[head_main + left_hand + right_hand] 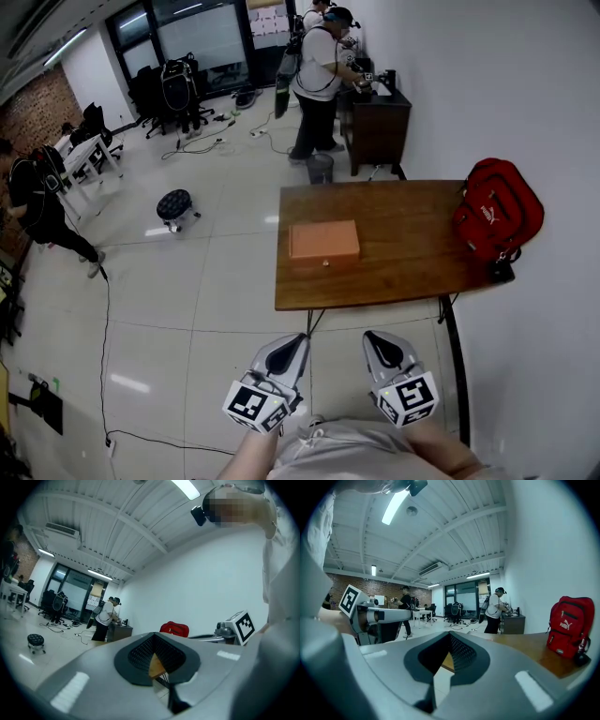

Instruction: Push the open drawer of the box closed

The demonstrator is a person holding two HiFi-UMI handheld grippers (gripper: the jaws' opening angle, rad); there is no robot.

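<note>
Left tongs (292,347): pressed together at the tip, nothing held; a sliver of wood showing through the slot between the dark ribbed pads (140,651); low in the head view, over the floor, short of the worktop's near edge.
Right tongs (380,345): likewise closed tip to tip and empty; just beside the left pair, well apart from the box.
Marker cubes: white cube with black squares (253,405) behind the left tongs, its twin (410,397) behind the right.
Box: flat orange-brown box with a small knob (323,241), lying on the left part of the worktop, near its front edge; knobbed drawer front (325,263) facing the tongs; how far out the drawer stands not readable from here.
Worktop: brown wooden table on dark legs (403,267), right end against the white wall.
Backpack: red backpack (497,211) on the far right end of the worktop, well apart from the box.
Floor: glossy pale tiles (187,309), crossed by a thin black cable (105,319).
Background: person in a white shirt (317,80) standing at a dark cabinet (377,127); grey bin (320,167) beside that cabinet; round black stool on castors (175,205); person in dark clothes (37,202) at the left edge.
</note>
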